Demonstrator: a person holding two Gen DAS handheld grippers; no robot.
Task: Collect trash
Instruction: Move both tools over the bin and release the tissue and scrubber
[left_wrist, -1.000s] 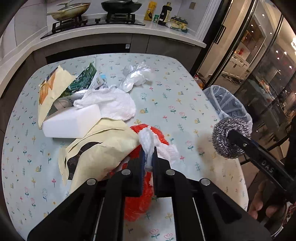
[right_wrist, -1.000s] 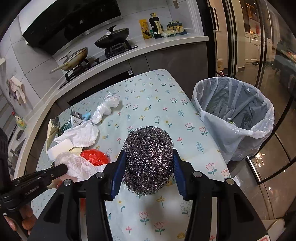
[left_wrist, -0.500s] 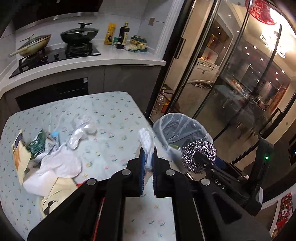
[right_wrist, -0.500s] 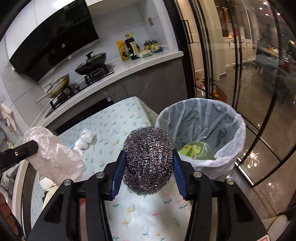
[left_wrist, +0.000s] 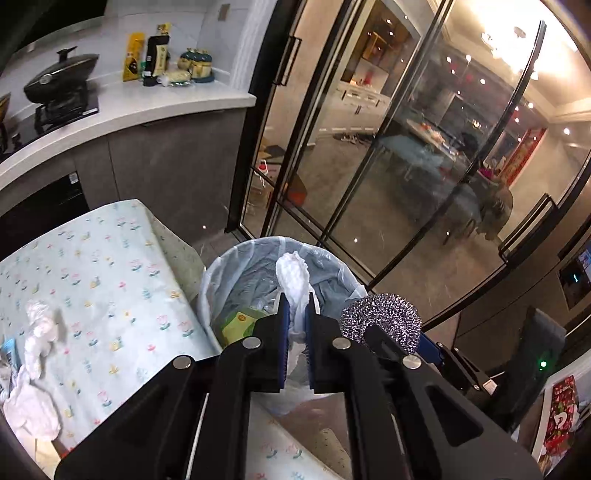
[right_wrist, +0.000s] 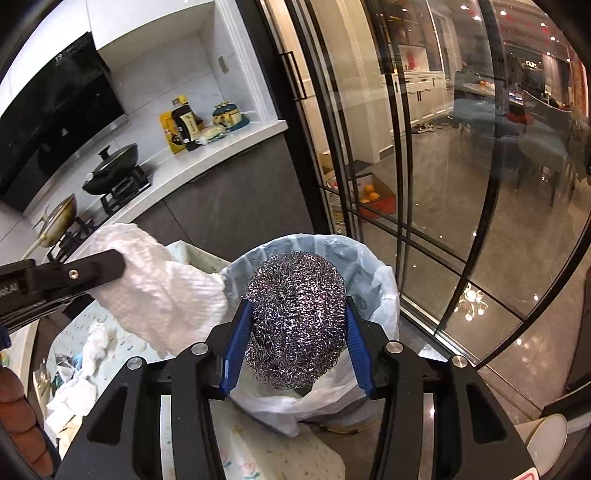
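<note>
— Where has the trash got to?

— Both pieces are up over the bin. The left gripper (left_wrist: 295, 314) has its 2 blue pads pressed together on a crumpled white paper towel (left_wrist: 292, 275), which sticks up past the fingertips and hangs below them too. From the right-hand camera that same towel (right_wrist: 162, 291) droops in a big fold beside the bin's rim.

— And the other hand?

— The right gripper (right_wrist: 297, 332) is clamped on a round ball of silver steel wool (right_wrist: 295, 317); the blue pads sit against its 2 sides. It hangs right above the mouth of the round waste bin lined with a pale translucent plastic bag (right_wrist: 380, 280).

— Anything in the bin?

— Through the left camera I see a green and yellow carton (left_wrist: 240, 321) lying at the bottom of it (left_wrist: 214, 269).

— The bin stands where?

— On the floor, just beside the corner of the table with the pale floral cloth (left_wrist: 92, 266). More crumpled white tissue (left_wrist: 38, 332) lies on that cloth, well apart from the bin. A bit of a person's fingers (right_wrist: 22, 417) shows at the left edge.
</note>
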